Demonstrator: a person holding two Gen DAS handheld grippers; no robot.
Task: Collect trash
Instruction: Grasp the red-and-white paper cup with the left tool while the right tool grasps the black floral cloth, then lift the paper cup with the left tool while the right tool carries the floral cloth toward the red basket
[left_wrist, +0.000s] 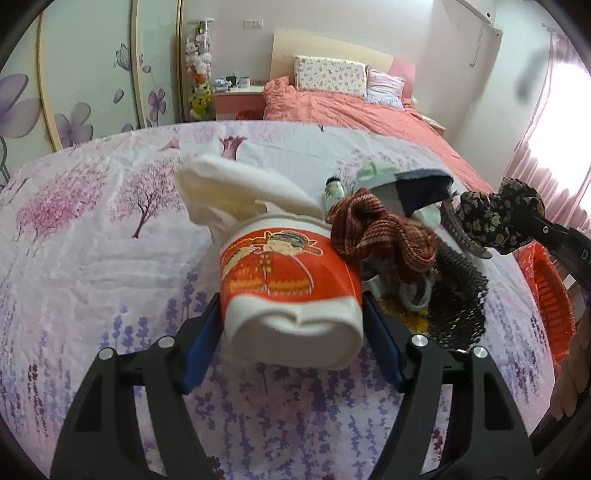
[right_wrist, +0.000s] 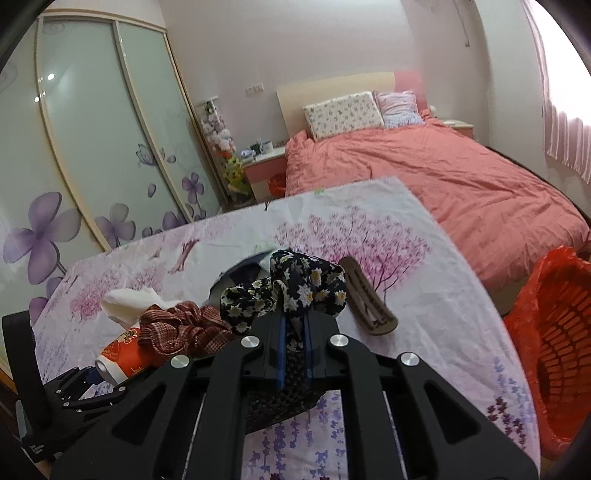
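Observation:
My left gripper (left_wrist: 291, 314) is shut on a red and white paper cup (left_wrist: 288, 280) lying on its side, with crumpled white tissue (left_wrist: 236, 192) at its mouth. The cup also shows in the right wrist view (right_wrist: 118, 356). My right gripper (right_wrist: 295, 332) is shut on a black floral hair scrunchie (right_wrist: 291, 291) with a brown hair clip (right_wrist: 369, 302) hanging from it, held above the table. The scrunchie shows at the right in the left wrist view (left_wrist: 498, 214). A red-brown striped cloth (left_wrist: 384, 232) lies beside the cup.
A flowered tablecloth (left_wrist: 110, 258) covers the table. A red basket lined with a red bag (right_wrist: 554, 343) stands off the table's right edge. A black mesh piece (left_wrist: 458, 295), a dark blue item (left_wrist: 421, 188) and a small green bottle (left_wrist: 334, 188) lie in the pile. A bed (right_wrist: 424, 173) is behind.

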